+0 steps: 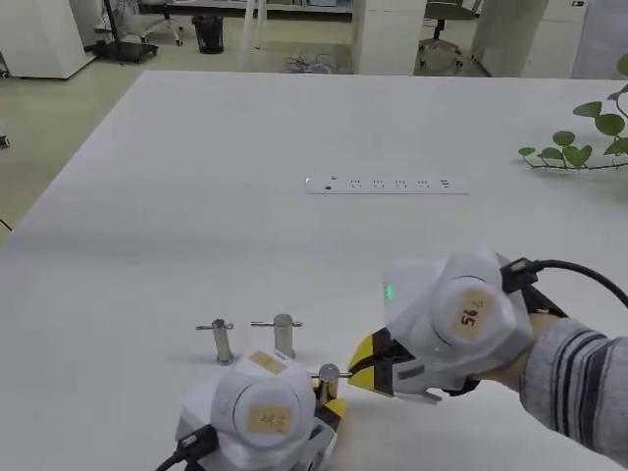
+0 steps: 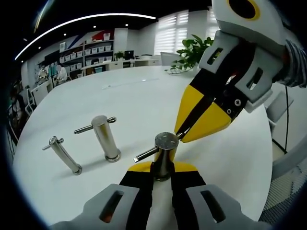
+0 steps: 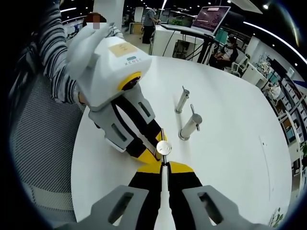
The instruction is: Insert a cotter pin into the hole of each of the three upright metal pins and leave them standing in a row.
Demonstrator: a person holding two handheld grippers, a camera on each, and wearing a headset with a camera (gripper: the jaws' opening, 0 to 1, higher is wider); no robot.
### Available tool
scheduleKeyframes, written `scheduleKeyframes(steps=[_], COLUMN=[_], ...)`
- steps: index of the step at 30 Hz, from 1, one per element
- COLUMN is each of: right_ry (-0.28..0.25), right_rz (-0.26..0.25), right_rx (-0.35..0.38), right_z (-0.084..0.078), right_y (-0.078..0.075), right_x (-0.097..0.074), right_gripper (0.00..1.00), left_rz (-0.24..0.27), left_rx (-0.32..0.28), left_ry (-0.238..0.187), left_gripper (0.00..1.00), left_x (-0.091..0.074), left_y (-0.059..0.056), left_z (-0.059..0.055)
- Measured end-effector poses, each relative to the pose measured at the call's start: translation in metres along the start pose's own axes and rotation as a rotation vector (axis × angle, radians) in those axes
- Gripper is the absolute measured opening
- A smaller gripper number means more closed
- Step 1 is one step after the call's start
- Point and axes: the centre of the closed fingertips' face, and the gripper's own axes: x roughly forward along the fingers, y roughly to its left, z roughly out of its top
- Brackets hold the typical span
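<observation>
Now, at the near edge of the white table (image 1: 294, 128), three metal pins stand upright in a rough row running left to right.

The left pin (image 1: 223, 342) and middle pin (image 1: 285, 337) stand free, near each other but apart. Each carries a cotter pin crosswise through its head: the left cotter pin (image 1: 214, 325) and the middle cotter pin (image 1: 267, 323). On both, the longer end sticks out to the left.

The third pin (image 1: 328, 374) is just right of the middle pin and a little nearer.

The left gripper (image 2: 163, 168) comes in from the near side. Its yellow-tipped fingers are closed narrow on the lower shaft of the third pin, one on each side, with the pin upright between them.

The right gripper (image 2: 181, 136) comes in from the right, held in a hand (image 1: 512, 365) with a striped sleeve (image 1: 579, 388). Its fingers are pinched almost together, tips hard against the head of the third pin, nipping one end of the third cotter pin (image 2: 145, 154). That cotter pin runs through the head, and its other end pokes out on the left. In the right gripper view a thin metal line lies in the slit between the jaws, leading up to the round pin top.

Far off at mid-table a white power strip (image 1: 385, 184) lies flat. Green plant (image 1: 589, 137) leaves hang over the far right edge.
</observation>
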Motion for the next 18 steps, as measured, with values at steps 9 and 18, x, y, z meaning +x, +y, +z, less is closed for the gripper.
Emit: scheduleKeyframes(steps=[9,18], right_ry=[-0.009,-0.024], right_rz=[-0.008,-0.016], right_rx=[0.012,0.024], right_z=[0.0029,0.0030], right_y=[-0.0003,-0.0005], right_x=[0.0029,0.0042], right_gripper=[0.00,0.00], left_rz=[0.009,0.013], left_rx=[0.002,-0.004], left_ry=[0.000,0.009], left_gripper=[0.10,0.10], left_x=[0.0005,0.0005], left_y=[0.0003,0.0001], left_z=[0.0000,0.0000])
